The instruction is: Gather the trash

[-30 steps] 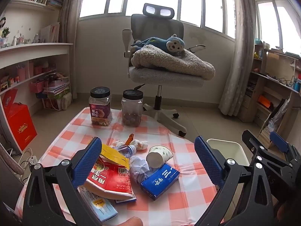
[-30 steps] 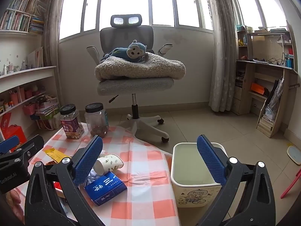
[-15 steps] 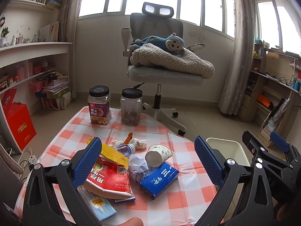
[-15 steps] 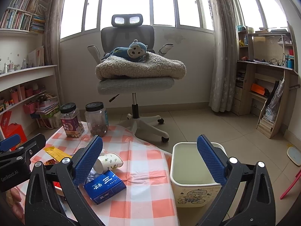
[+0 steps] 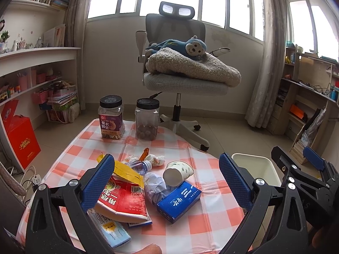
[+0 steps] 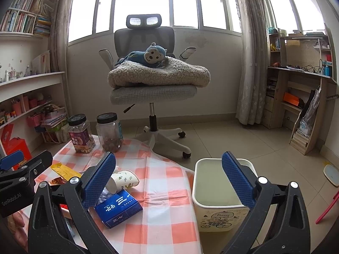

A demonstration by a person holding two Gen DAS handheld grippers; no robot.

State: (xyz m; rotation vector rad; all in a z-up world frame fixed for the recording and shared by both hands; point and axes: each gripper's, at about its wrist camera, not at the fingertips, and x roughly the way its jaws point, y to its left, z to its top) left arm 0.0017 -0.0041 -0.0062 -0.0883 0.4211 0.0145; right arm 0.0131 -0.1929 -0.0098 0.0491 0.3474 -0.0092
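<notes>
Left wrist view: my left gripper [image 5: 164, 182] is spread wide, holding nothing, with the trash pile centre frame between its pads: paper cup [image 5: 177, 172], blue box [image 5: 179, 201], red packet [image 5: 125, 201]. Right wrist view: my right gripper [image 6: 168, 183] is spread too; only here the white bin [image 6: 220, 209] shows its inside, lower right, beside the table [image 6: 161, 222].

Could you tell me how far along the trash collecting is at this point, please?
Nothing looks done yet: the white bin beside the table shows no trash in the part of its inside that is visible. Nothing is in hand either; the left gripper and right gripper are both open and hold nothing. Left to collect on the checked tablecloth: the paper cup, blue box, crumpled plastic, small bottle, red packet and other wrappers.
</notes>
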